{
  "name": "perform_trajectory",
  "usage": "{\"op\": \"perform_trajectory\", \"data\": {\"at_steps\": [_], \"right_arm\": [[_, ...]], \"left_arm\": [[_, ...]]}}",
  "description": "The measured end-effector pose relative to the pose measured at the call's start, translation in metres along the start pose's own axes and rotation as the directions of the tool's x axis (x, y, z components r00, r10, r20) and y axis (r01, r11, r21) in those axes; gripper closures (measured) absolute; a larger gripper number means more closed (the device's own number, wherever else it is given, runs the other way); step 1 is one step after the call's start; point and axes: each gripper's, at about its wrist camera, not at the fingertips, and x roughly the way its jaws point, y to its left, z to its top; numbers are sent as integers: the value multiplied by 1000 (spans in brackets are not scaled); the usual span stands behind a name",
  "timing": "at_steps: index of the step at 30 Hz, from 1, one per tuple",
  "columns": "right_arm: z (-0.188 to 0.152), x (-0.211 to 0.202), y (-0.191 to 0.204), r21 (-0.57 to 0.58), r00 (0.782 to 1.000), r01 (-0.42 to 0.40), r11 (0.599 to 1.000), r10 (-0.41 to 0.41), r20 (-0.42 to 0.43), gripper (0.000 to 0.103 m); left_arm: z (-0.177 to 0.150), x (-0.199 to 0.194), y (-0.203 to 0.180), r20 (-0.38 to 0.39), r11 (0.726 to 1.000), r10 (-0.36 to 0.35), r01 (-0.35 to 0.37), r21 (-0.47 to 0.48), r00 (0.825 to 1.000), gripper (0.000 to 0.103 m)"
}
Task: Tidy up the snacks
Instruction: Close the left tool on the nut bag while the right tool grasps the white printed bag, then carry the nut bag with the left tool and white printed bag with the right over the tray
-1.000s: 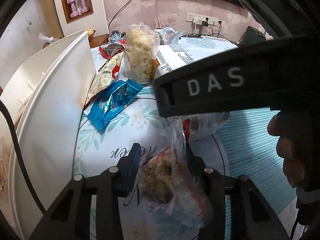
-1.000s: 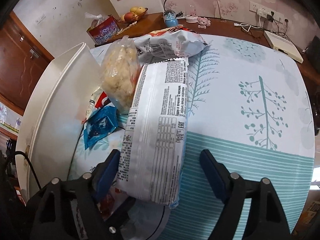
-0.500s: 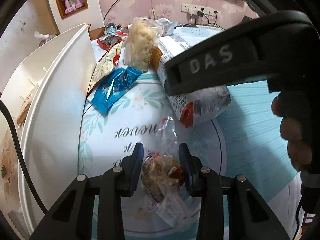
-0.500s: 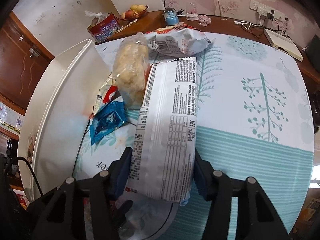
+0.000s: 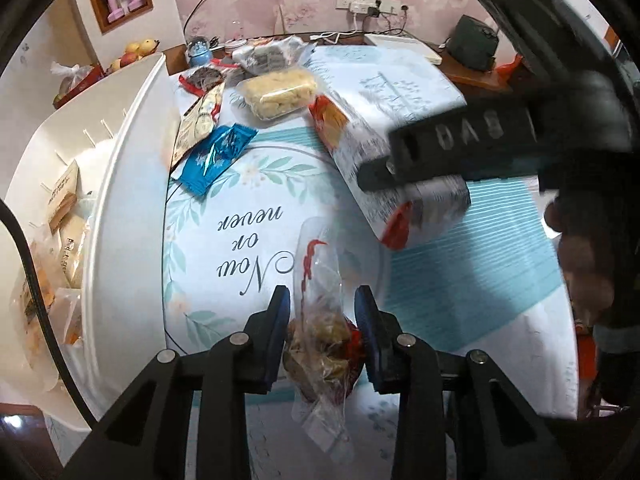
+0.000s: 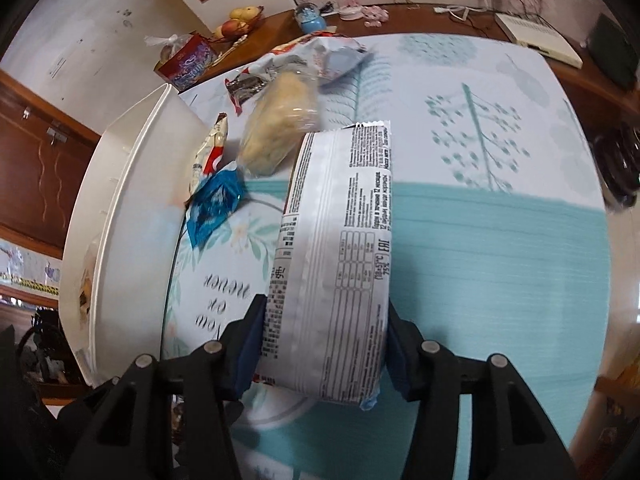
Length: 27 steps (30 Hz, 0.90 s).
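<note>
A clear bag of brown snack pieces [image 5: 320, 344] hangs off the table with my left gripper [image 5: 321, 312] shut on it, pads pressing both sides. My right gripper [image 6: 326, 320] grips the near end of a long white packet [image 6: 340, 220], and its jaws are closing on it. In the left wrist view that packet [image 5: 360, 148] lies slanted under the right gripper's black body. A tall white bin [image 5: 128, 200] stands to the left with several snacks inside. Beside its wall [image 6: 120, 200] lie a blue packet [image 5: 216, 156] and a clear bag of yellow puffs [image 5: 280, 92].
More packets lie at the table's far left, among them a tan one [image 5: 200, 120] and a white bag [image 6: 316, 58]. A wooden sideboard behind holds a fruit bowl [image 6: 240, 20], a snow globe [image 6: 310, 18] and a white box [image 6: 536, 38]. A person's hand [image 5: 584, 264] holds the right gripper.
The right jaws closed from wide apart onto the white packet. The left gripper tightened on the clear bag and rose with it, so more of the tablecloth shows beneath.
</note>
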Motion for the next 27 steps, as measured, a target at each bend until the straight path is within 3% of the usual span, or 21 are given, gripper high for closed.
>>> {"op": "perform_trajectory", "data": {"at_steps": [11,19,27], "right_arm": [[-53,-48,-27,152,1000,-25,988,27,-12,51],[-67,-85,-13,187,995,-74,979,59,86,51],[-74,-107,25,167,981,-119,979,90,173,51]], "left_arm": [[5,-53,-7,58,995,-39,34,89,998,71],[3,-97,-3,125,987,-72,52,155,990,71],[-1,-124,16,157,980,-97,67,188,983,71]]}}
